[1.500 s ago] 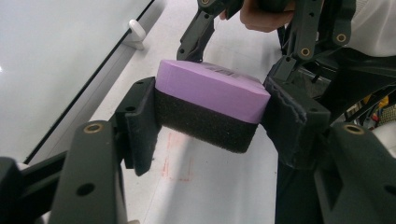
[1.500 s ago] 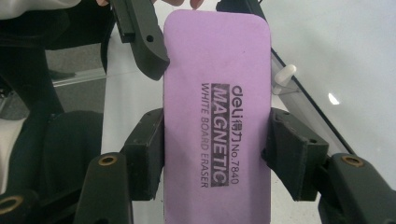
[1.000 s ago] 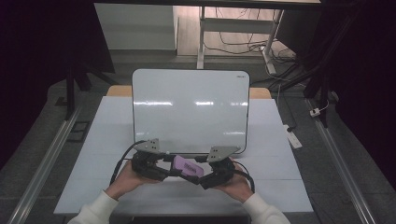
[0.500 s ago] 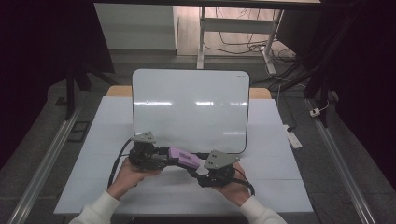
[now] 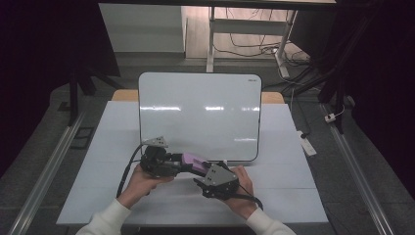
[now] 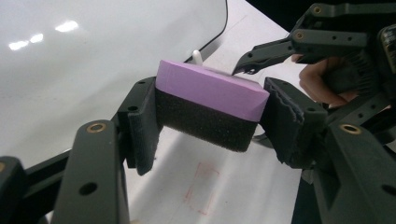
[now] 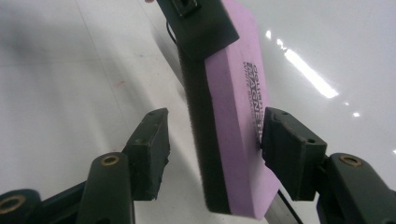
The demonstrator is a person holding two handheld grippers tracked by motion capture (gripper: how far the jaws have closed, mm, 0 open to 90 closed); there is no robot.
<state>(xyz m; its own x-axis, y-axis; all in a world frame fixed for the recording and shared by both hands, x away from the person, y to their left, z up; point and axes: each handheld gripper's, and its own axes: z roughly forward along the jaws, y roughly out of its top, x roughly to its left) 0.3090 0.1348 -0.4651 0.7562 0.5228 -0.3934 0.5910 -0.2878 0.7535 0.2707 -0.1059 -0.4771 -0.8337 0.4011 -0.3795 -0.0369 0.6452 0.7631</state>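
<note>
Left claw clamped on eraser. Right claw just closing around eraser, one pad touching, other apart, above surface.

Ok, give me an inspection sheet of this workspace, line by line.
Surface: white table, faint red mark showing in the left gripper view.
Job's things: purple whiteboard eraser with black felt; whiteboard lying flat, wiped clean.
Clutter: small white item at the table's right edge.
Grippers: left gripper clamped on the eraser's ends; right gripper has just been closing around the eraser, one pad at the purple face, the other short of the felt.
Cables: black cable trailing from the left gripper; more on the floor behind.
Surroundings: dark room, desk legs beyond.
</note>
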